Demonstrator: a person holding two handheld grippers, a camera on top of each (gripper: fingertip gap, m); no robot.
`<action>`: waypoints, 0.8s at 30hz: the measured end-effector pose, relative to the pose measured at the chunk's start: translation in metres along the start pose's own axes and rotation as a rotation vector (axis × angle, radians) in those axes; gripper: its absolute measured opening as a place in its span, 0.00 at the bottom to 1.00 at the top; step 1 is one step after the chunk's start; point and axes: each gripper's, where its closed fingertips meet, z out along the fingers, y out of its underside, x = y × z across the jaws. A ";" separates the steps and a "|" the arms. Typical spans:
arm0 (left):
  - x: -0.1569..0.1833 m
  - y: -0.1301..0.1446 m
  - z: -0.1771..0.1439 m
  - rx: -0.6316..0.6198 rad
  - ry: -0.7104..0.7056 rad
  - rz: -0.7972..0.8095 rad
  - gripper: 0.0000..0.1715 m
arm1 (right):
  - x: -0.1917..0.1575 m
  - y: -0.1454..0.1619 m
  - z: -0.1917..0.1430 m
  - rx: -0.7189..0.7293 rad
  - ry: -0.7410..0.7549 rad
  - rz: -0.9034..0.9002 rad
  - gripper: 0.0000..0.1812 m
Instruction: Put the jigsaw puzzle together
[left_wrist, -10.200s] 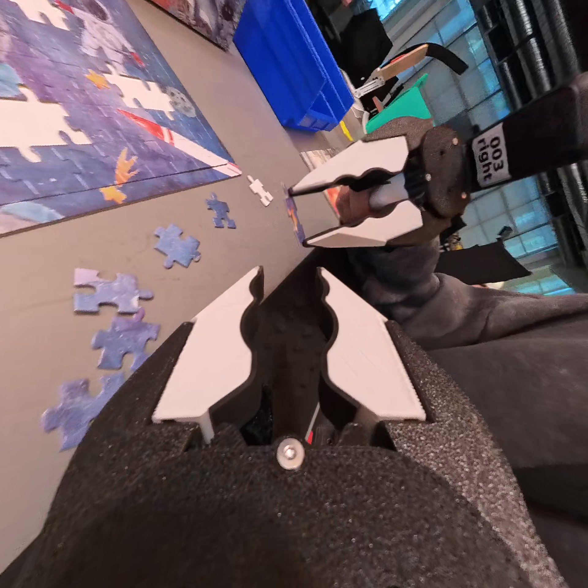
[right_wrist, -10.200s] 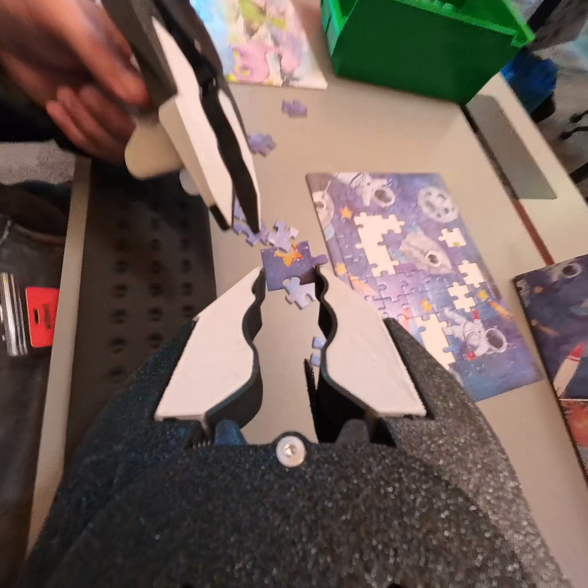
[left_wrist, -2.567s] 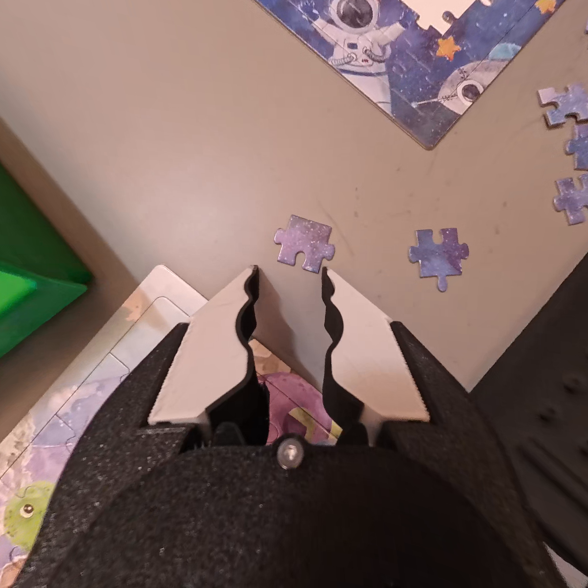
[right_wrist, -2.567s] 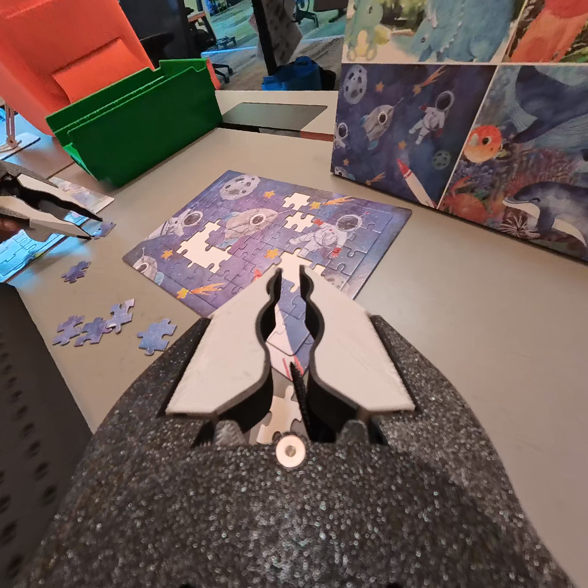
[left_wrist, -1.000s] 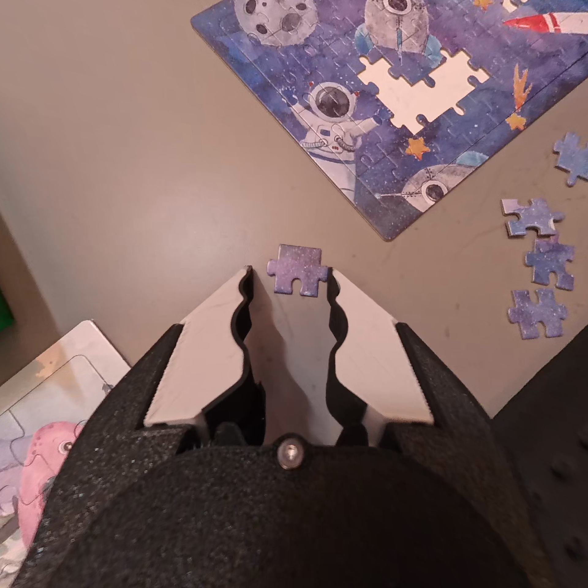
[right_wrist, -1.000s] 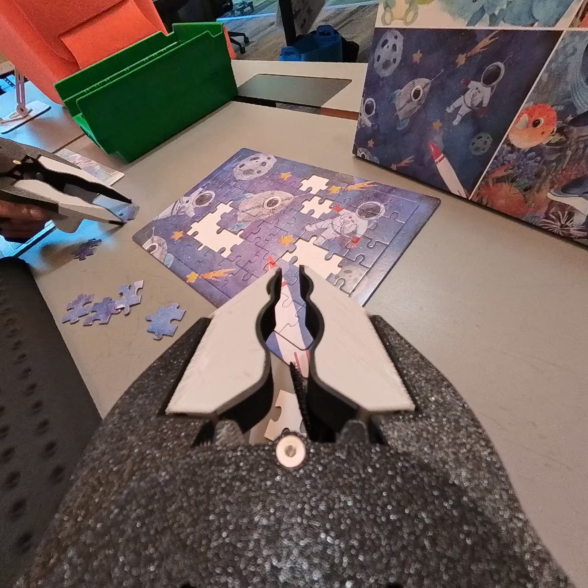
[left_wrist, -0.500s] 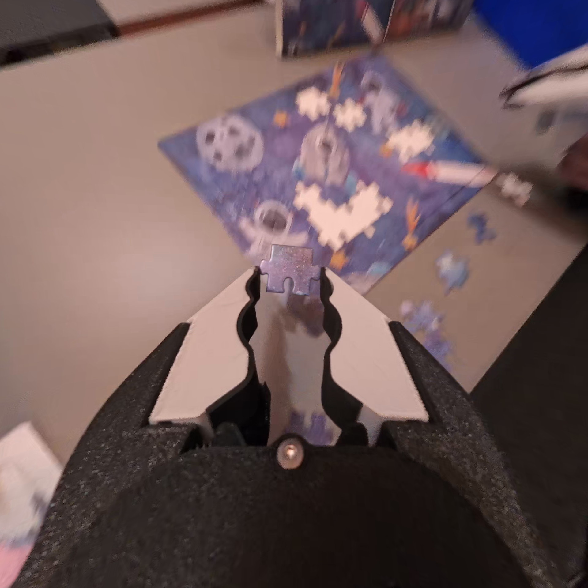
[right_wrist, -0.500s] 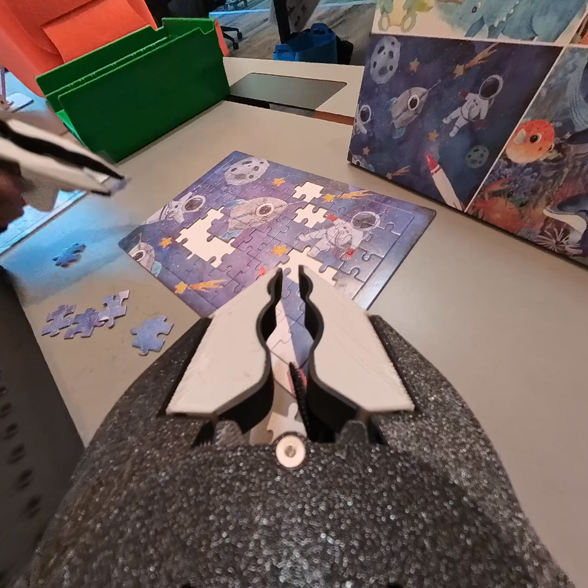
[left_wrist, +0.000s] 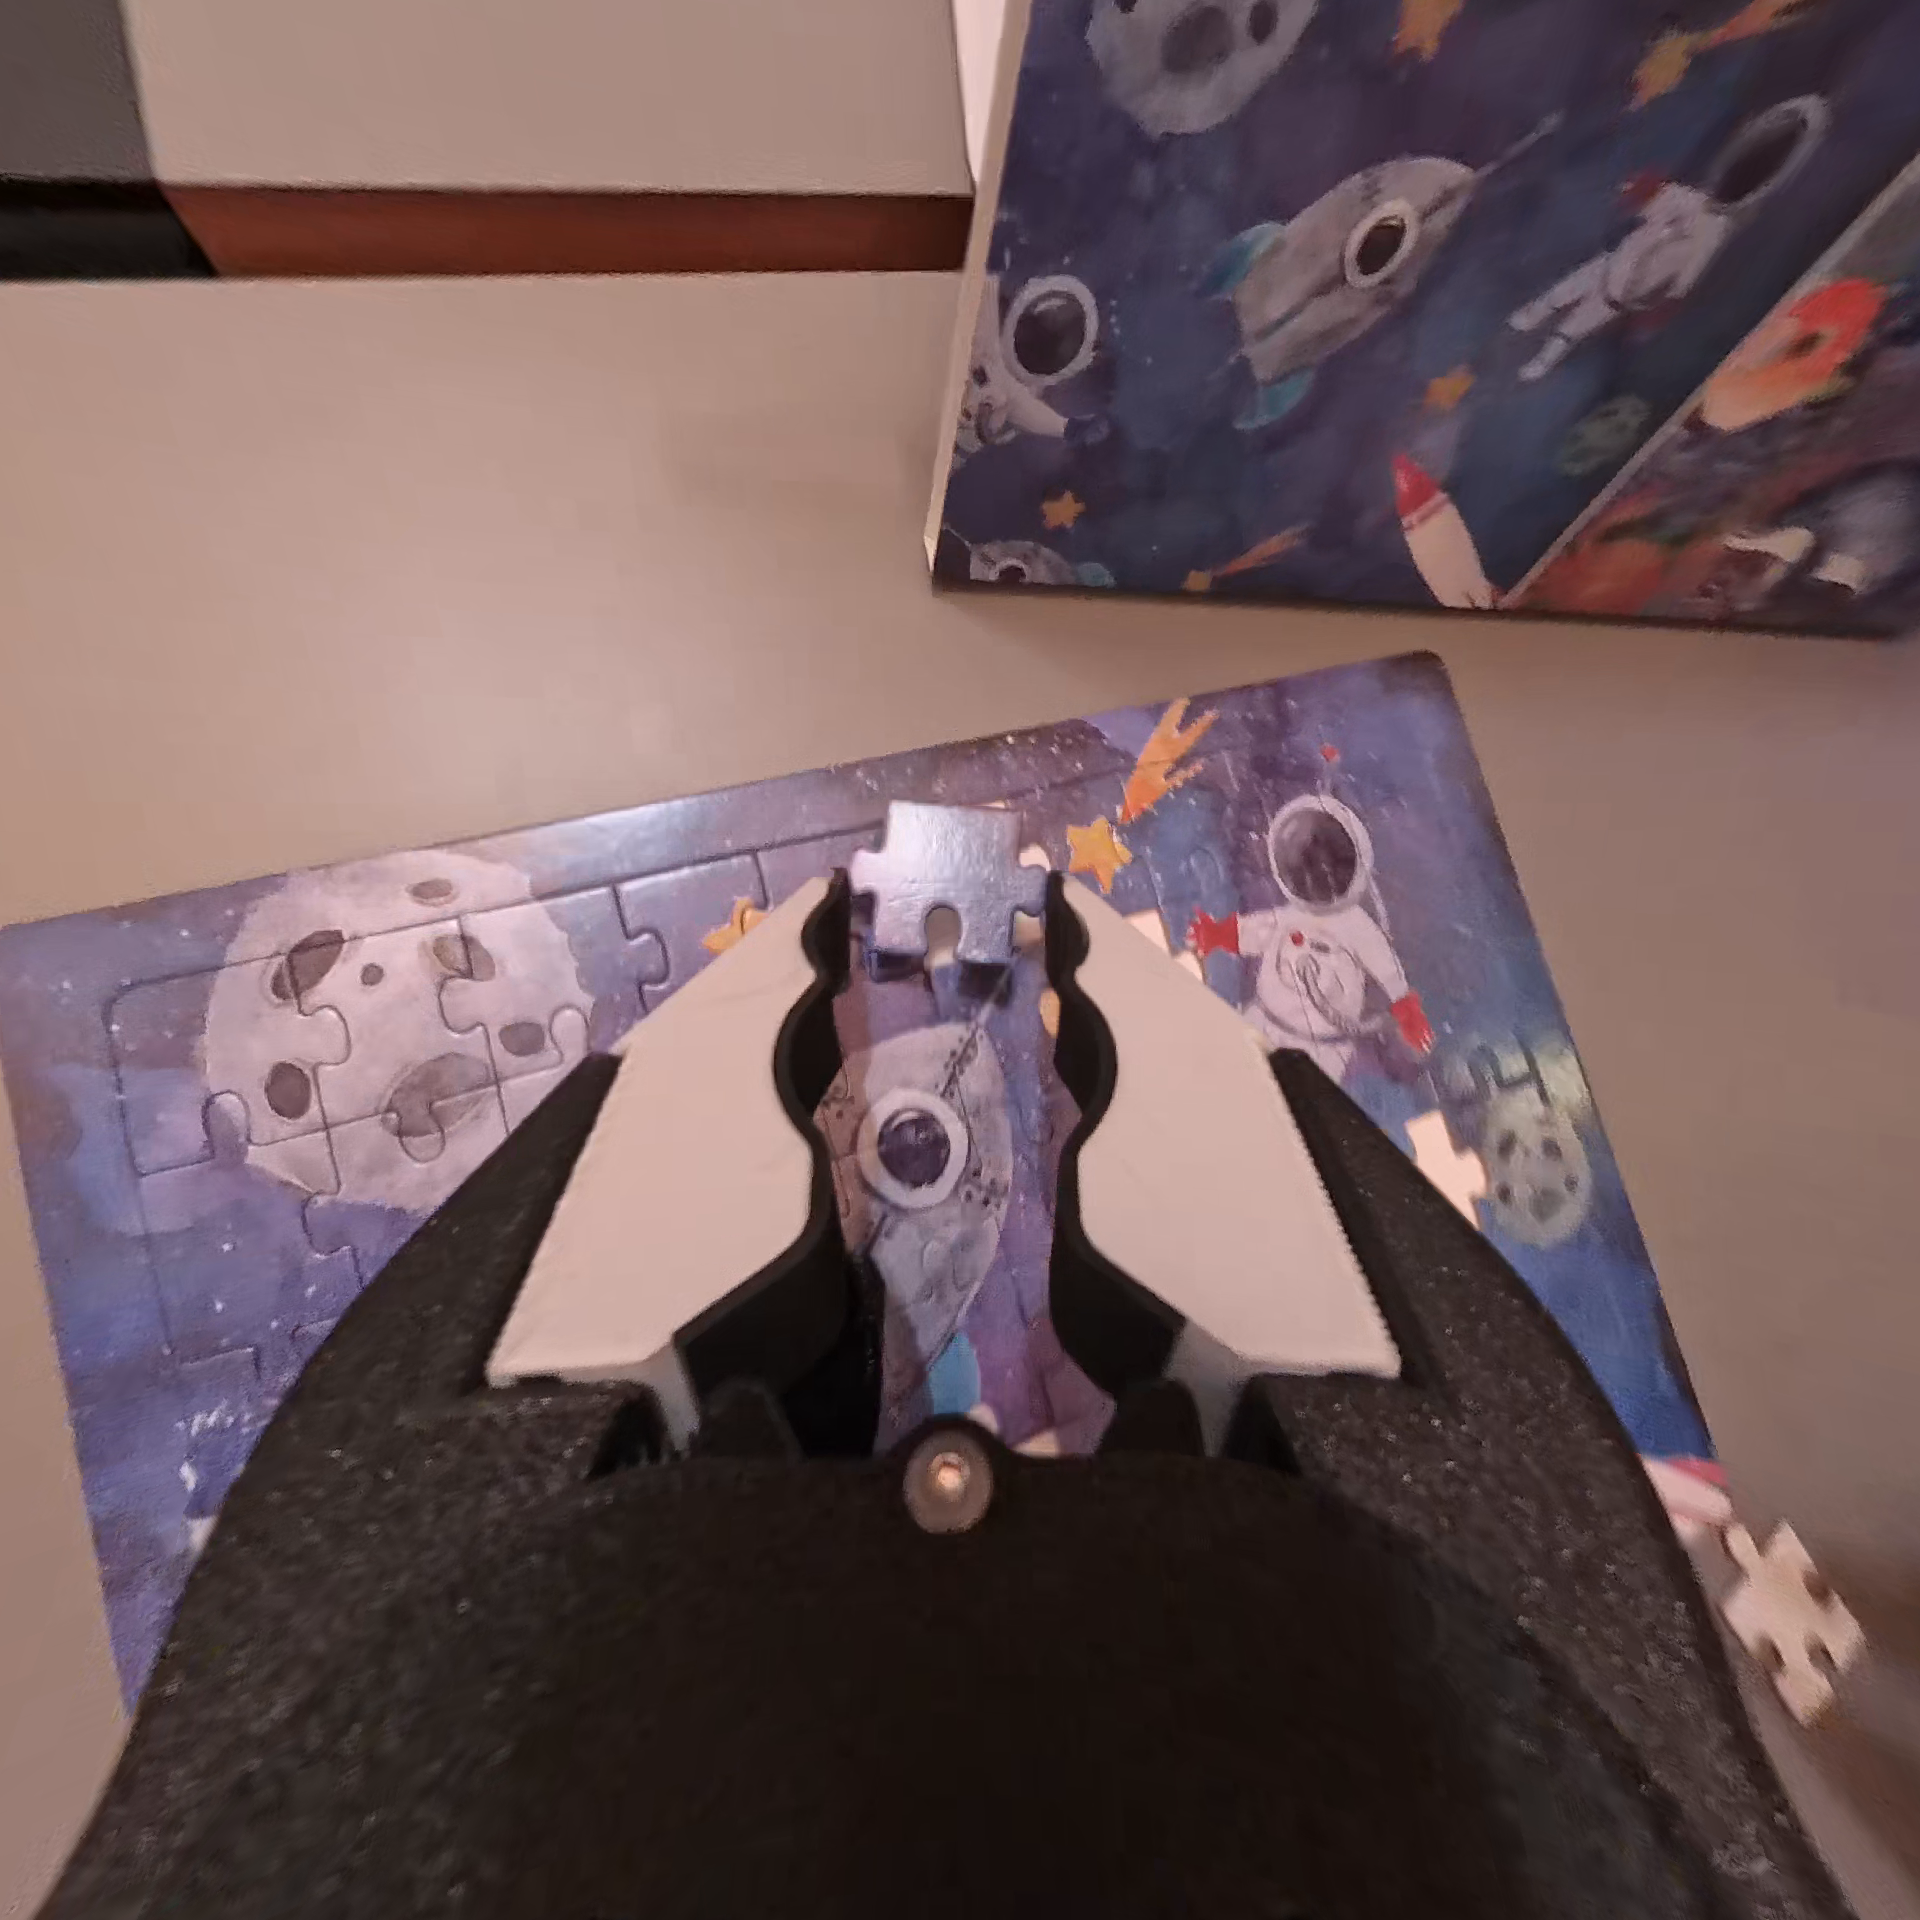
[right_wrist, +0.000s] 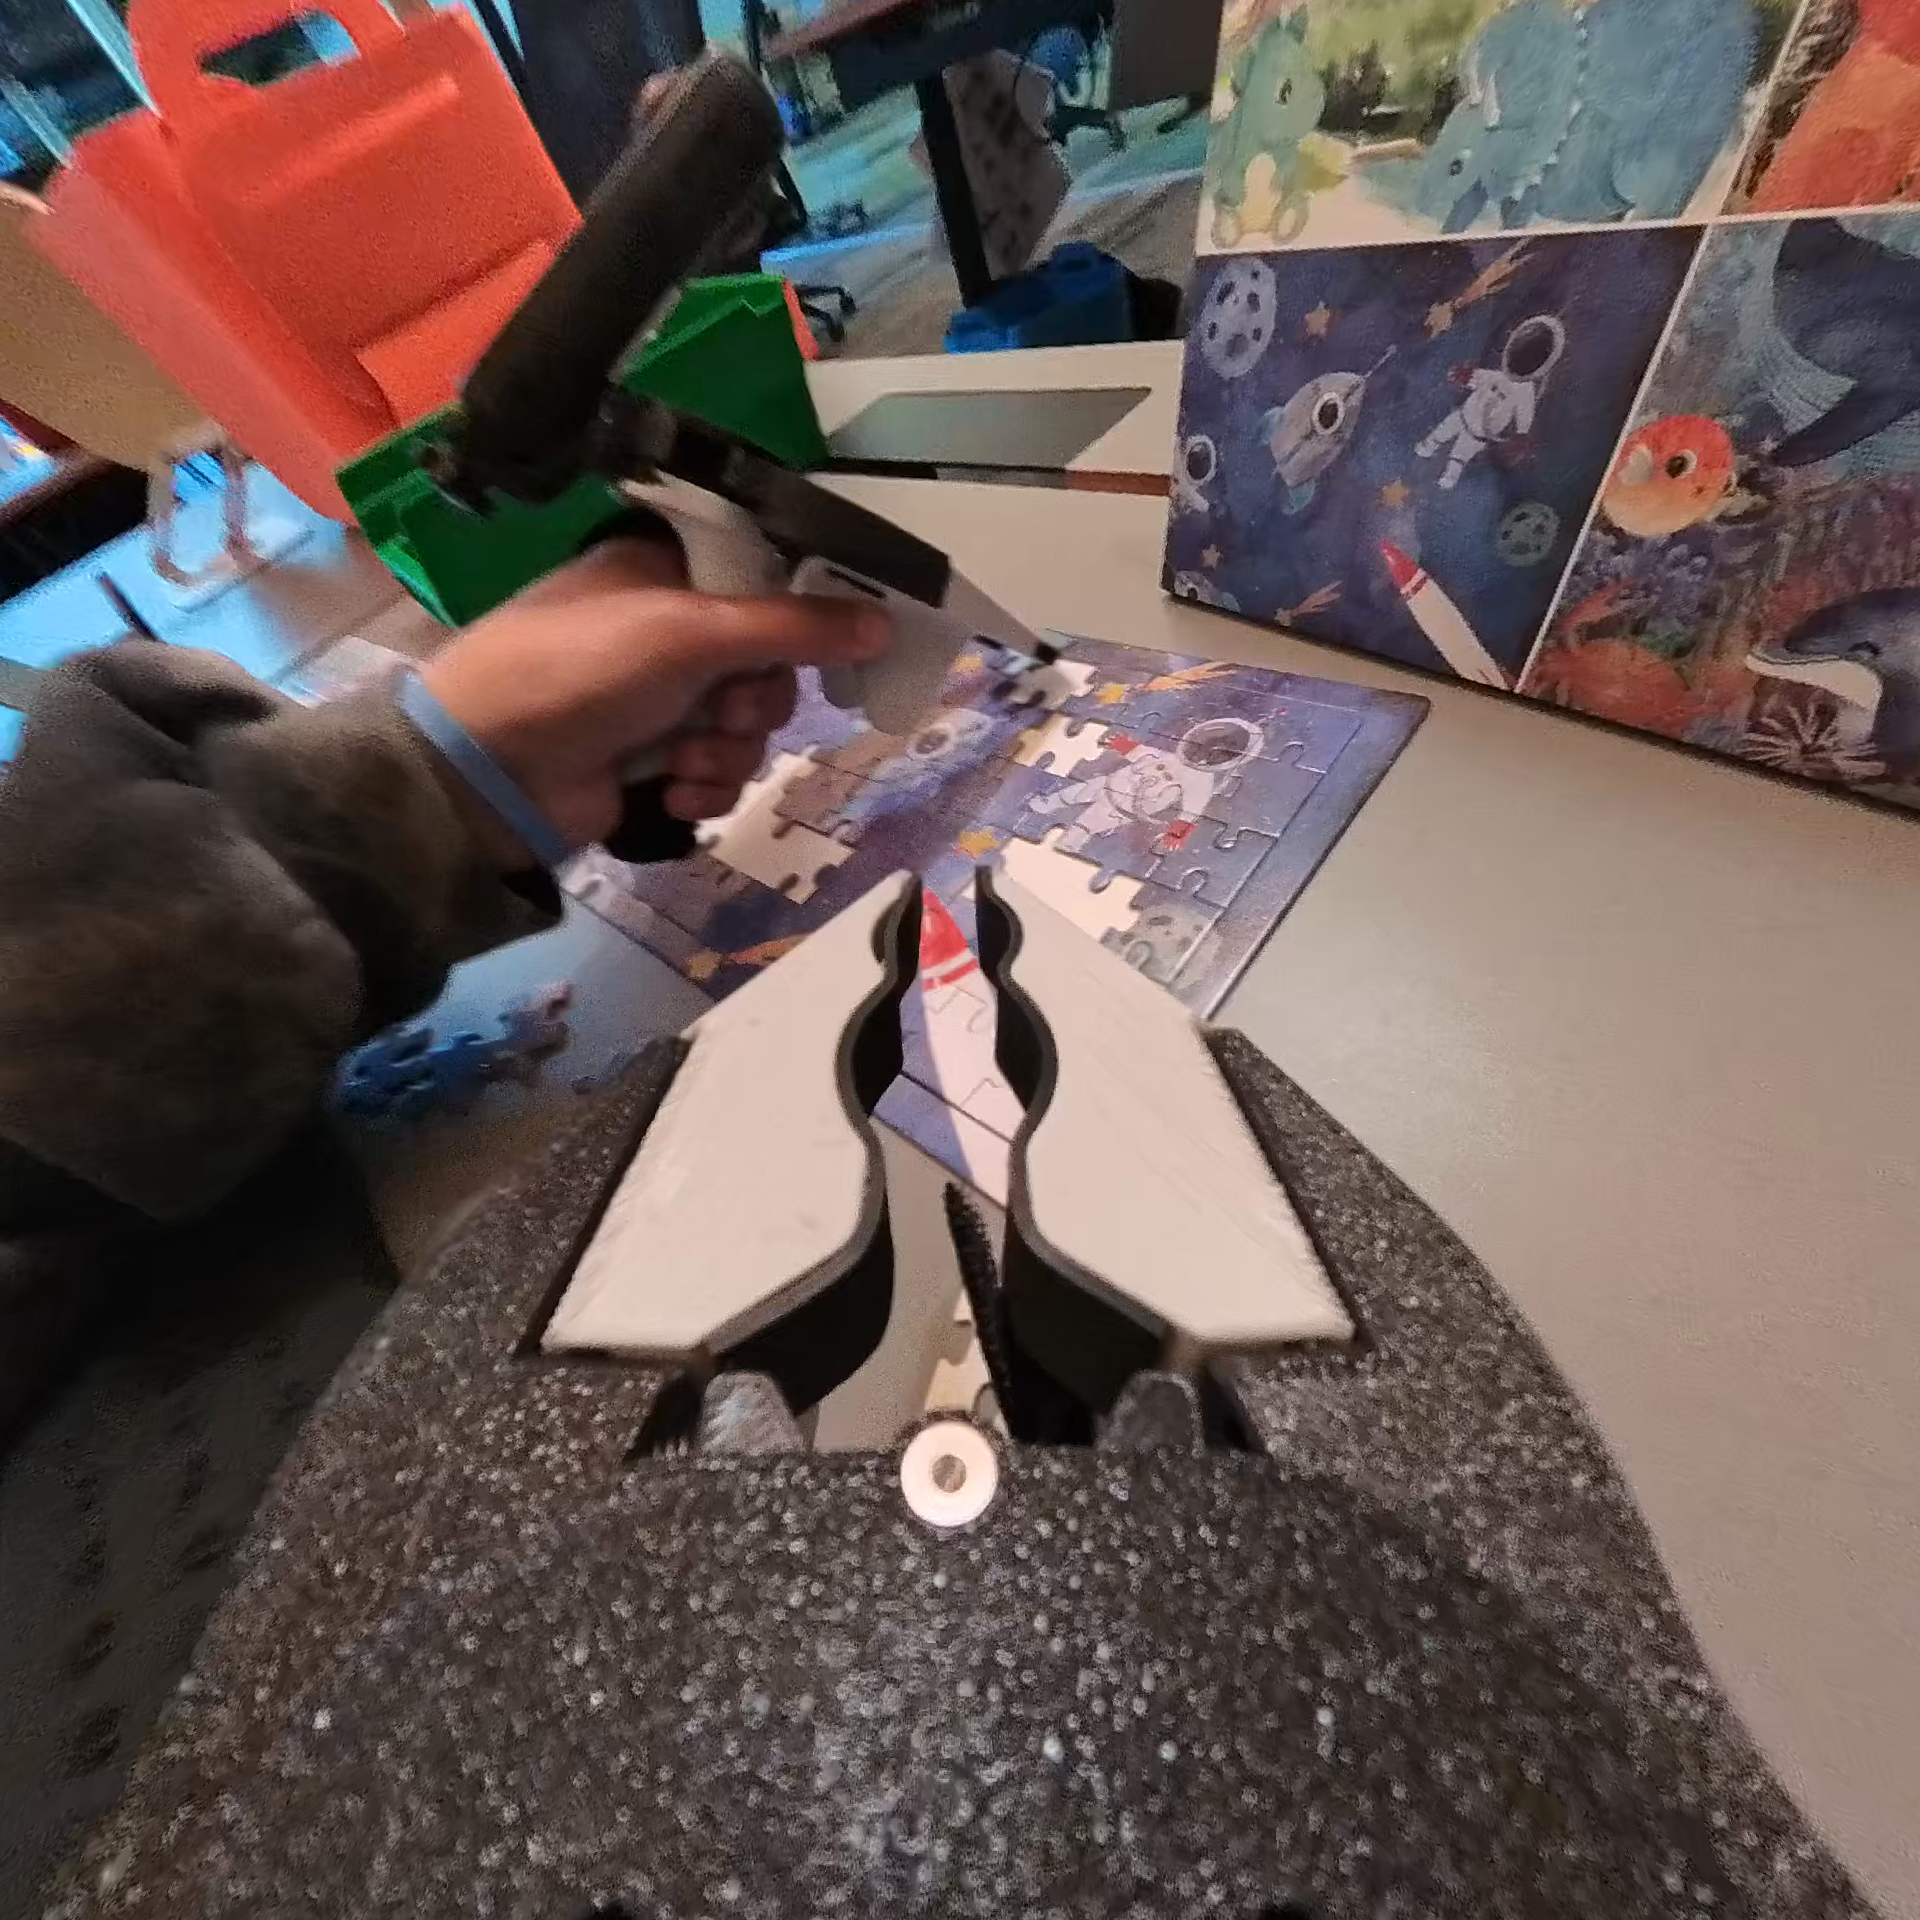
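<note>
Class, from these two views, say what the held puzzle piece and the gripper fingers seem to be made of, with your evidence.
Puzzle piece: probably printed cardboard, thin, flat, matte blue-purple face. Fingers of the left gripper: apparently hard white plastic, smooth and matte, with black wavy inner pads that look rubbery.

puzzle box (left_wrist: 1455, 312) cut off at right, white piece (left_wrist: 1787, 1621) blurred

Soft, even indoor light falls on the counter (left_wrist: 416, 499), with no hard glare. Beside the puzzle board (right_wrist: 1299, 790), the person's hand (right_wrist: 644, 696) and sleeve smear with motion blur. The puzzle box (left_wrist: 1455, 312) beyond the board looks soft, and wide-angle distortion bends straight edges near the frame borders.
</note>
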 end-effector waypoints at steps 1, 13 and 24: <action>0.000 -0.002 0.002 0.007 -0.035 -0.002 0.22 | -0.002 -0.001 -0.001 0.006 -0.021 0.014 0.05; -0.001 -0.015 -0.007 0.087 -0.026 -0.065 0.16 | 0.012 0.000 -0.006 0.003 -0.039 0.122 0.06; -0.081 -0.007 -0.030 0.004 -0.048 0.313 0.00 | 0.023 0.009 0.039 -0.399 0.055 -0.125 0.02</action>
